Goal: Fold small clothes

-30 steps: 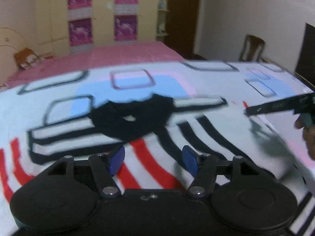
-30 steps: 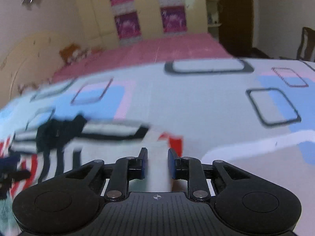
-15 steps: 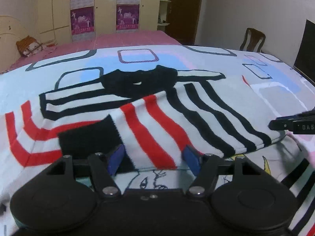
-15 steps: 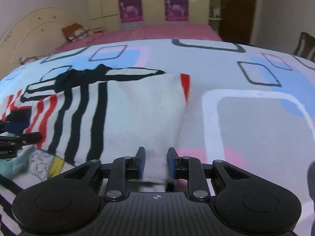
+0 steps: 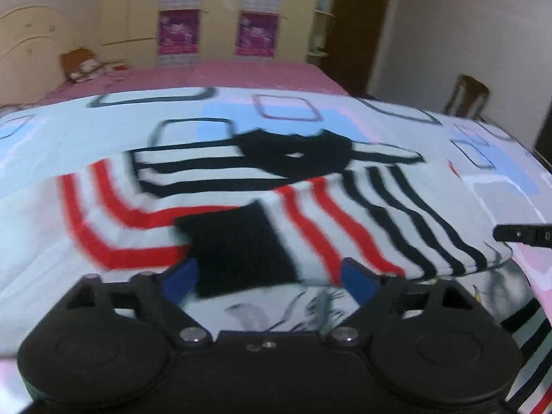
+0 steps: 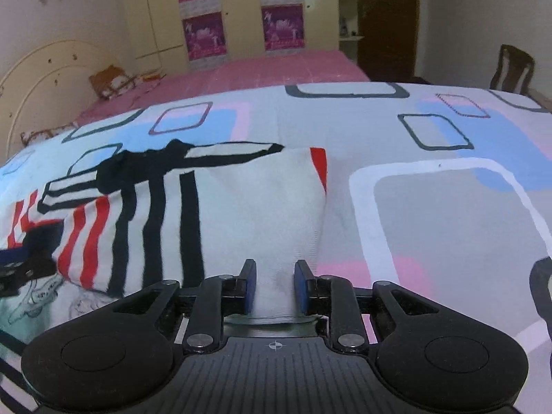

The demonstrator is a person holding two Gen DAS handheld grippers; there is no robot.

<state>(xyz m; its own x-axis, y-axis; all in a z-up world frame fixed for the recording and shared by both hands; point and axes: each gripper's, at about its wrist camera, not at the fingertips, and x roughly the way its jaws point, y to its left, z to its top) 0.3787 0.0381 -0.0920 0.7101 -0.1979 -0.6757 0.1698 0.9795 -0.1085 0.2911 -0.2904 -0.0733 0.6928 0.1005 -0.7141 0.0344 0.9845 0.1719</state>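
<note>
One striped sweater [image 5: 310, 203] is lying folded on the patterned bedspread [image 6: 431, 207], a single garment. Two grippers are working: the left gripper [image 5: 272, 276] is spreading its fingers wide, just opening, the black cuff lying loose between them. The right gripper [image 6: 274, 286] is easing open too, white fabric between its fingers [image 6: 250, 284], barely touching.

The folded sweater [image 5: 310, 207] lies on the patterned bedsheet [image 6: 448, 207], its collar [image 5: 293, 153] at its 12 o'clock end. Its near hem sits between the left gripper's [image 5: 272, 277] spread fingers. From the sweater's 3 o'clock the right gripper [image 6: 274, 284] straddles that edge. Behind at 12 o'clock lies a second bed [image 6: 241, 72], then the wardrobe [image 6: 224, 10]; a chair [image 6: 512, 69] stands at 2 o'clock.
</note>
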